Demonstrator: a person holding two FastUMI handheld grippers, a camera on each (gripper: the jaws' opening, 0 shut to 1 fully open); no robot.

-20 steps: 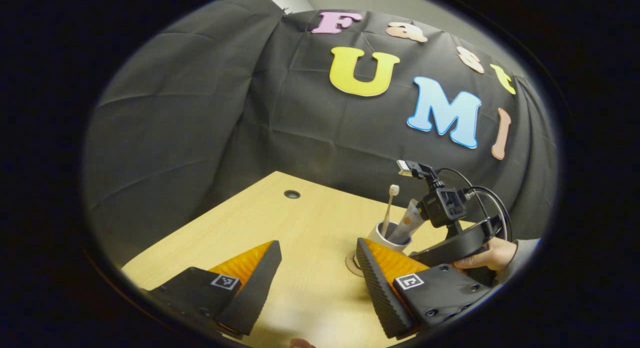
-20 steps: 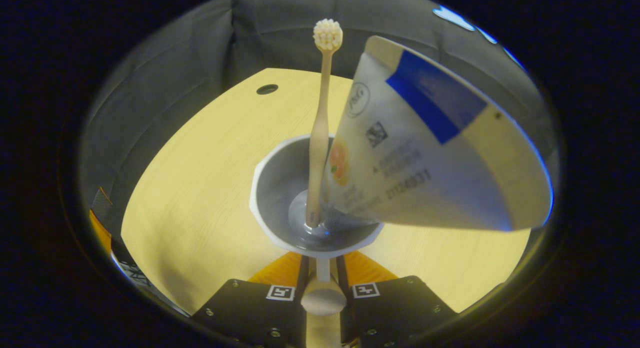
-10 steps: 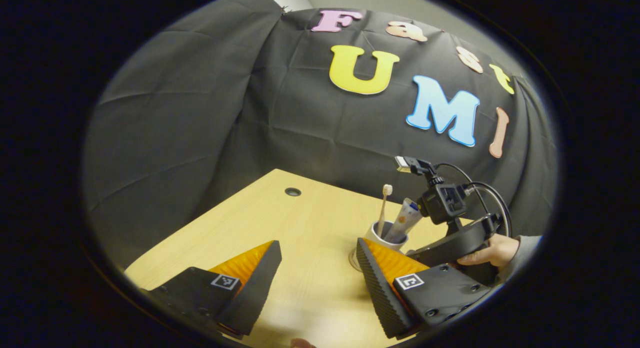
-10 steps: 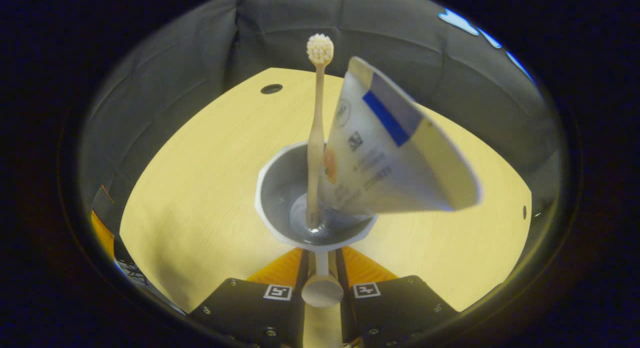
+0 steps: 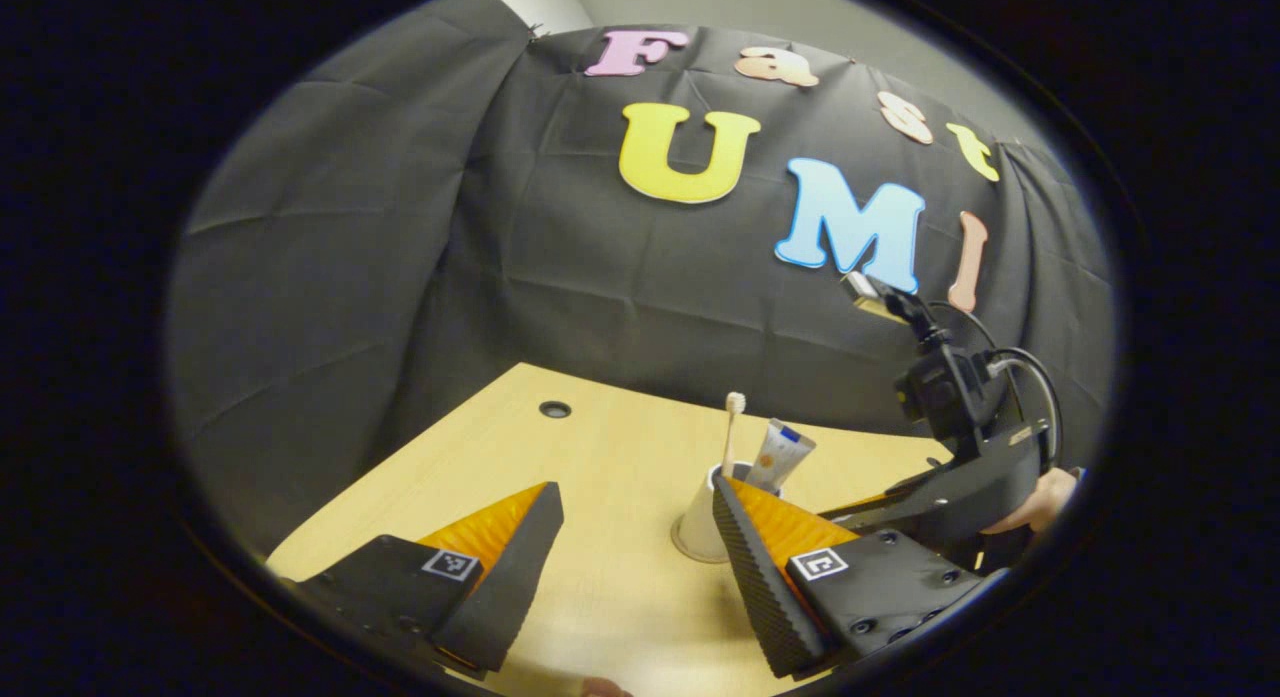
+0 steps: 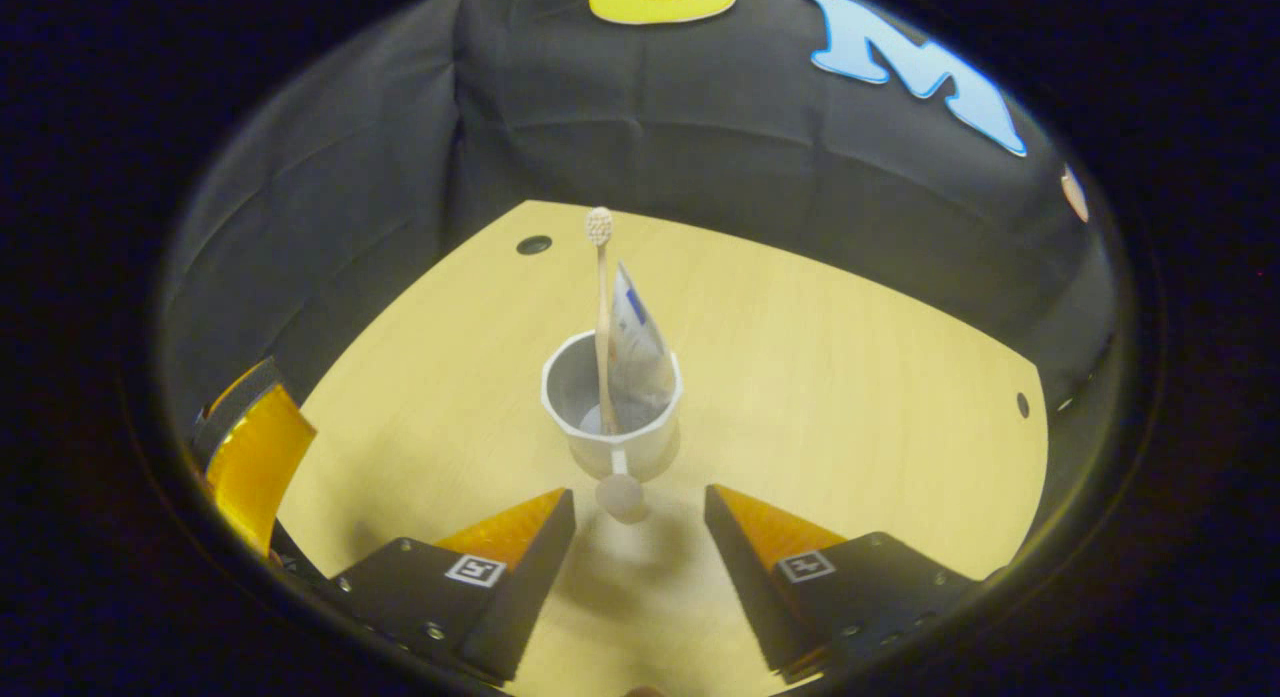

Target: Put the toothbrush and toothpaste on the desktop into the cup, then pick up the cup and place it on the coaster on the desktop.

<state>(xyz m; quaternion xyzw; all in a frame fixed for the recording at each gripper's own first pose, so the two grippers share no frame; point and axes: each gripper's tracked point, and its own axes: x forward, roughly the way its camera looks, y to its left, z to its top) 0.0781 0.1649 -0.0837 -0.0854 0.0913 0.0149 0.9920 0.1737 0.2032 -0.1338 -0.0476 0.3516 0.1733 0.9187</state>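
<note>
With the cup [image 6: 612, 417] set down just ahead of the right claw [image 6: 638, 537], fingers apart and clear of its handle, back straight off; left claw [image 5: 635, 567] idles, spread.

The cup [image 6: 612, 417] stands right in front of my open right tongs [image 6: 638, 537]; bare desk [image 6: 850, 397] lies all around it
</note>
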